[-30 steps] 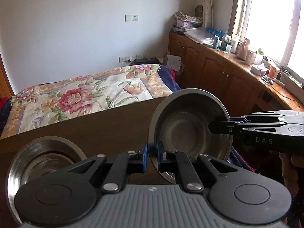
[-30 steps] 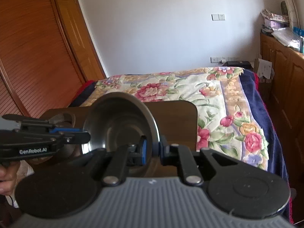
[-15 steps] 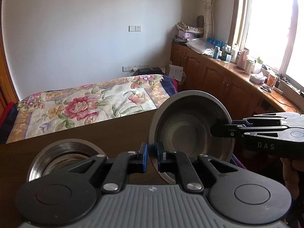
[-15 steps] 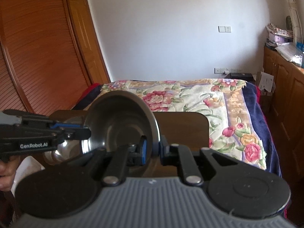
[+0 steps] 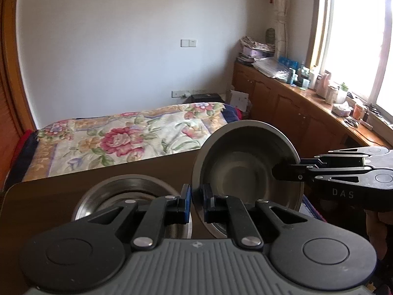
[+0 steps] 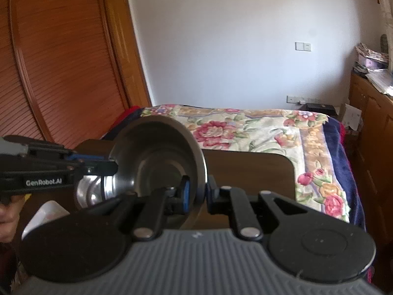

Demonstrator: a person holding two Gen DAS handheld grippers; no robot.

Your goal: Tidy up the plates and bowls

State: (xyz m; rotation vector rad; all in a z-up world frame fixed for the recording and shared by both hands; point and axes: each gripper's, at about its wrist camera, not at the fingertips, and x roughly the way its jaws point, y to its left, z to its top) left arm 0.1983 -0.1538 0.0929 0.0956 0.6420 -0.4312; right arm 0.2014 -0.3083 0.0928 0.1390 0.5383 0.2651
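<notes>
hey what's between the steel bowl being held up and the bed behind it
In the right wrist view, a bare stretch of dark wooden table lies between the held bowl and the floral bed. Nothing stands on that stretch.

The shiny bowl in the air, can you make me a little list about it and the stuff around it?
held thing: steel bowl, tipped up on edge, off the table
left gripper: shut on the bowl's near rim
right gripper: shut on the opposite rim
below it: second steel dish resting on the brown table
also on table: white dish at the left edge of the right wrist view
background: flowered bedspread, wooden cabinets under the window
</notes>
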